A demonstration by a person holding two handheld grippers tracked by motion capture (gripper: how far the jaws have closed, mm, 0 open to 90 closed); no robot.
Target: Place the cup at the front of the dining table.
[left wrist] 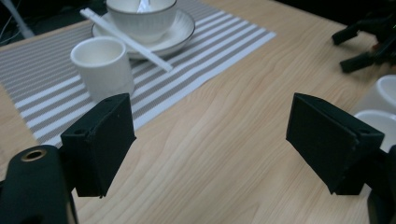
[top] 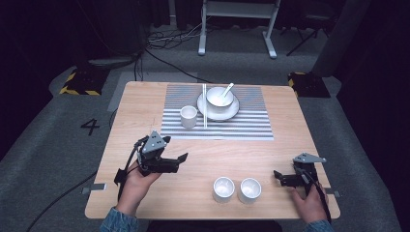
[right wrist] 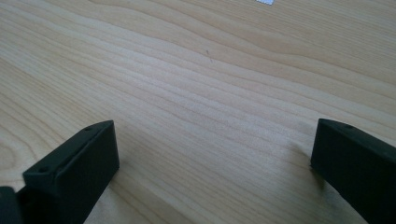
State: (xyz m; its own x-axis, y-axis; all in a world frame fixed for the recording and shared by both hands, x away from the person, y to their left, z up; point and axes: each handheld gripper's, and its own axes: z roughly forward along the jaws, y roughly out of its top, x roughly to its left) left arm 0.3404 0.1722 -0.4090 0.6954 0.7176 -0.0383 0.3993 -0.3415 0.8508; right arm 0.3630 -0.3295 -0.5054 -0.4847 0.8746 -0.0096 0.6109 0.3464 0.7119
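Cups point(top: 237, 189), two white ones side by side near the worktop's point(top: 145, 121) front edge, sit between the left hand-held gripper point(top: 180, 162) and right hand-held gripper point(top: 278, 177), both wide open and empty, so a careless sideways reach could topple one.

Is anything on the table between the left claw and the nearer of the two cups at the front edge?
Nothing visible. The left claw is open, and only bare table lies between it and the nearer cup. The second cup sits beyond it, toward the right claw.
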